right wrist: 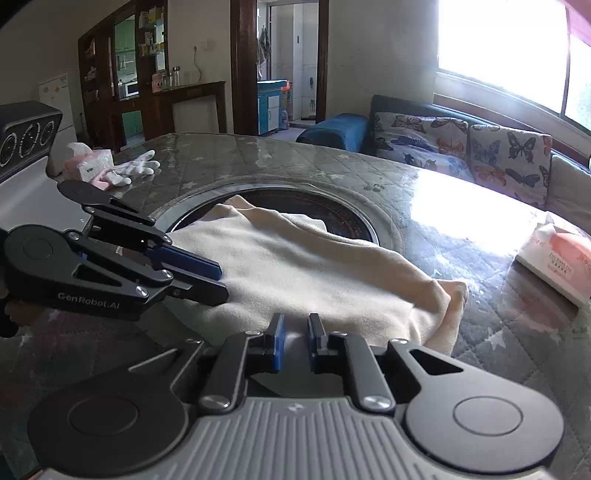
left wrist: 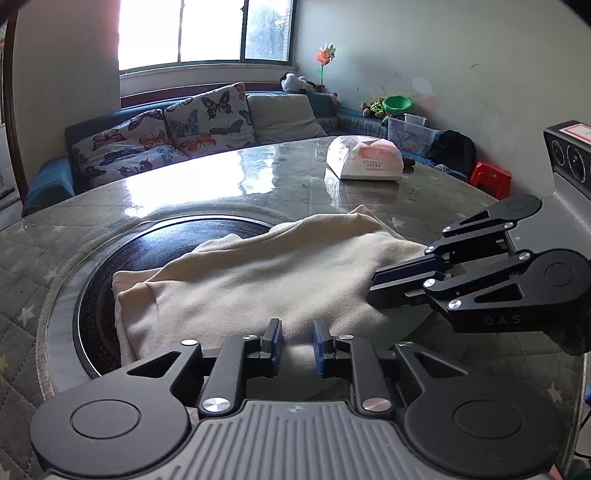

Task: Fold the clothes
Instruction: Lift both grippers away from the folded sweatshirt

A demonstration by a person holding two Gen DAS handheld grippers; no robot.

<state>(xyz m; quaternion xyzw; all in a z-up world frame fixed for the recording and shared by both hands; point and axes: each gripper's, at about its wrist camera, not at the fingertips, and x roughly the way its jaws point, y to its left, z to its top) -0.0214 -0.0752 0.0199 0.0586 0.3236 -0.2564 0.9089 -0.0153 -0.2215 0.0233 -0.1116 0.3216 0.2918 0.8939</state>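
Now the cream garment (left wrist: 258, 280) lies at the frame's centre, long axis left-right; left gripper (left wrist: 297, 341) and right gripper (right wrist: 293, 339) each pinch its near edge, equally close.

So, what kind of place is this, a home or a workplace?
Most likely a home living and dining room. A sofa with butterfly cushions runs under the window, toys sit on the ledge, and a cream cloth lies on a round table.
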